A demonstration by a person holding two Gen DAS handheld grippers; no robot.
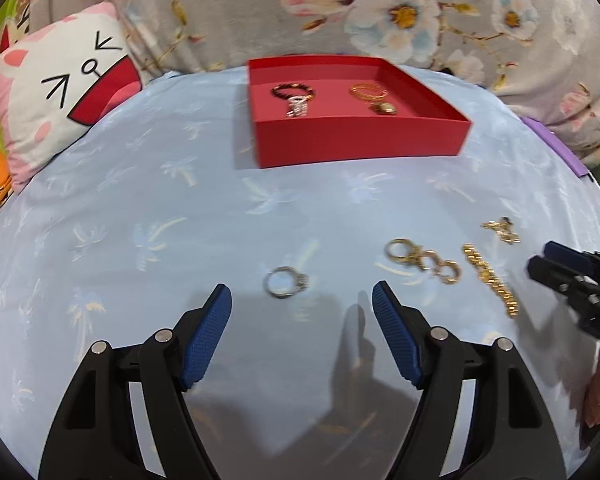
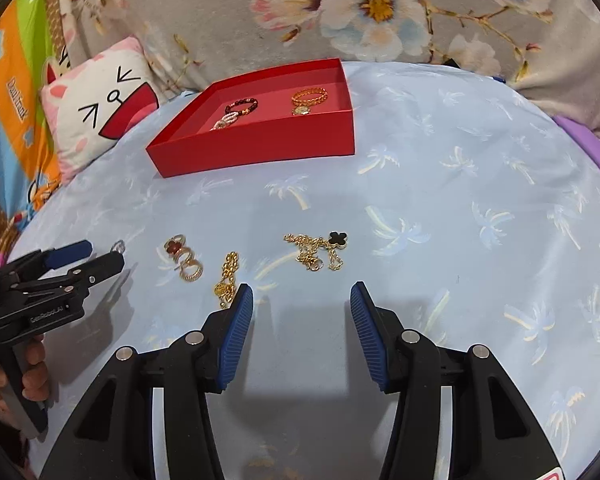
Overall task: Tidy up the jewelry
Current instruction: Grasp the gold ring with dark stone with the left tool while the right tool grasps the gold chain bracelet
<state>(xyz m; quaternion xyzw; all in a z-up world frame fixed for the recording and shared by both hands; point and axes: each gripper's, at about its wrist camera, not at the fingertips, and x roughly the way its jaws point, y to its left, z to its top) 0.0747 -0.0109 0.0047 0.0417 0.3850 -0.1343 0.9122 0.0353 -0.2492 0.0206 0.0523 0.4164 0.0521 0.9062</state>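
A red tray (image 1: pixel 360 142) (image 2: pixel 260 144) sits at the back of the light blue cloth and holds a dark bead bracelet (image 1: pixel 293 91) (image 2: pixel 242 106) and a gold bracelet (image 1: pixel 370 92) (image 2: pixel 309 97). A silver ring (image 1: pixel 285 282) (image 2: pixel 119 246) lies just ahead of my open, empty left gripper (image 1: pixel 302 294) (image 2: pixel 100 254). Gold rings (image 1: pixel 422 260) (image 2: pixel 184 258), a gold chain bracelet (image 1: pixel 490 280) (image 2: pixel 227 278) and a gold necklace with a black clover (image 1: pixel 502 230) (image 2: pixel 320 250) lie on the cloth. My right gripper (image 2: pixel 302 292) (image 1: pixel 542 258) is open and empty, near the necklace.
A cartoon-face pillow (image 1: pixel 56 92) (image 2: pixel 100 100) lies at the back left. A floral blanket (image 1: pixel 380 12) (image 2: pixel 340 12) runs along the back. A purple edge (image 1: pixel 556 148) (image 2: pixel 588 148) shows at the right of the cloth.
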